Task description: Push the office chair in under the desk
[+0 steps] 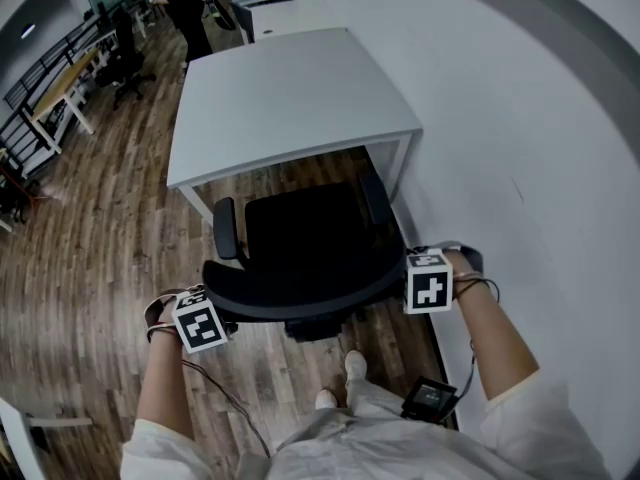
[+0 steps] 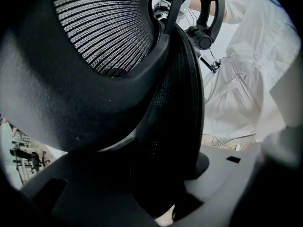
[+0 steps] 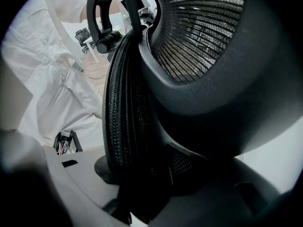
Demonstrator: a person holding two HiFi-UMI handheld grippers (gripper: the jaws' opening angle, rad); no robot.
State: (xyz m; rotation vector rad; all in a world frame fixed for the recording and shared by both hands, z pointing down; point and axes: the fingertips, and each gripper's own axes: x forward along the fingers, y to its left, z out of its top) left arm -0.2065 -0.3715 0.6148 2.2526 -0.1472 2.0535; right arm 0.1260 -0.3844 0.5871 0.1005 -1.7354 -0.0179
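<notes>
A black office chair [image 1: 300, 233] stands on the floor in front of a white desk [image 1: 290, 98], its seat partly under the desk's near edge. Its curved mesh backrest [image 1: 300, 296] faces me. My left gripper [image 1: 215, 318] clamps the backrest's left end, my right gripper [image 1: 412, 280] its right end. In the left gripper view the backrest's mesh rim [image 2: 177, 103] runs down between the jaws of the left gripper [image 2: 165, 183], which press on it. The right gripper view shows the same rim [image 3: 125, 117] pinched in the right gripper [image 3: 137, 186].
A white wall [image 1: 520, 118] runs close along the right of the desk and chair. The desk's white leg [image 1: 405, 163] stands near the chair's right armrest [image 1: 373, 198]. Far back, a person [image 1: 190, 8] stands by other desks [image 1: 65, 83]. Wood floor [image 1: 110, 228] lies to the left.
</notes>
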